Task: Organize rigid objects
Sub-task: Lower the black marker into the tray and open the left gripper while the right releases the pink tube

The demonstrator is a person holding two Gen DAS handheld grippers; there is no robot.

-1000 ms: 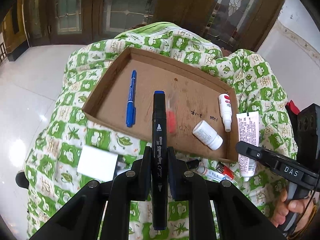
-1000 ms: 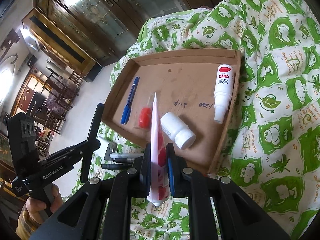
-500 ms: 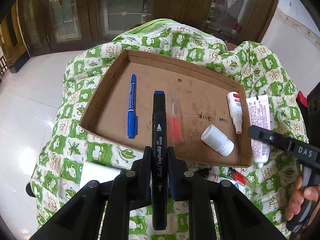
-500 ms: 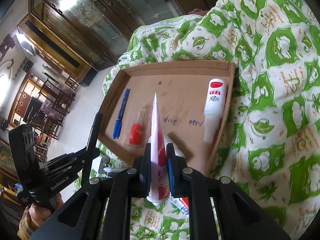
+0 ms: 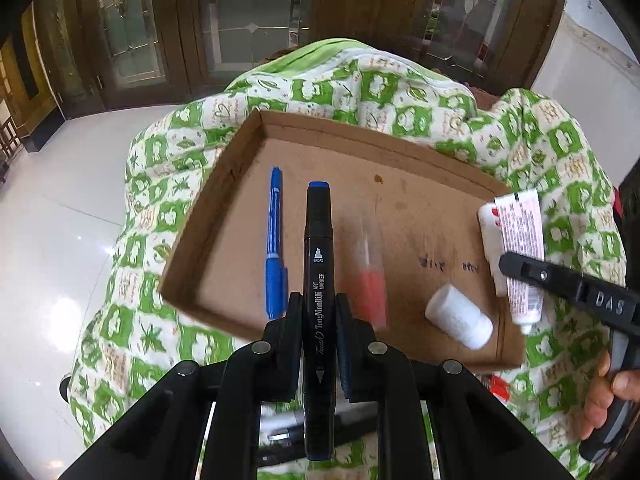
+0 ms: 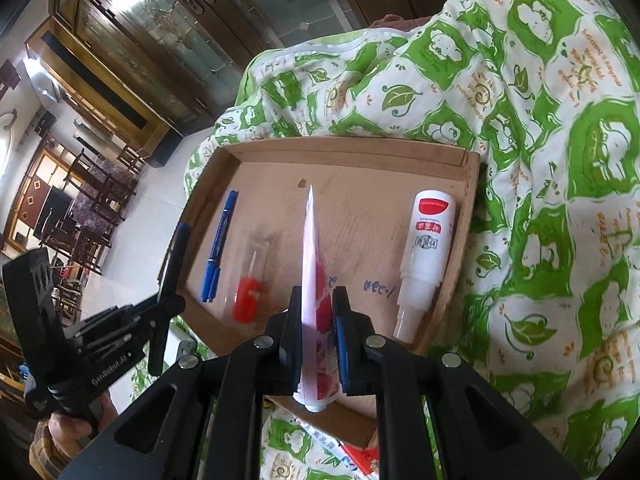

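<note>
A shallow cardboard tray (image 5: 436, 162) lies on a green and white quilt. My left gripper (image 5: 318, 312) is shut on a black art marker (image 5: 319, 248) with a blue cap, held over the tray's near left part. My right gripper (image 6: 316, 308) is shut on a white and red tube (image 6: 314, 264), held over the tray's near edge; the tube also shows in the left wrist view (image 5: 520, 248). In the tray lie a blue pen (image 5: 274, 240), a clear vial with a red cap (image 5: 370, 276), a white bottle (image 5: 458, 316) and a white spray bottle (image 6: 424, 256).
The quilt (image 6: 560, 200) bulges up to the right of the tray. Loose pens (image 5: 280, 432) and a red item (image 5: 498, 386) lie on the quilt in front of the tray. White tiled floor (image 5: 48, 240) lies to the left, dark wooden doors behind.
Both grippers have moved forward over the tray with their loads. The white bottle is hidden behind the right gripper in its own view.
</note>
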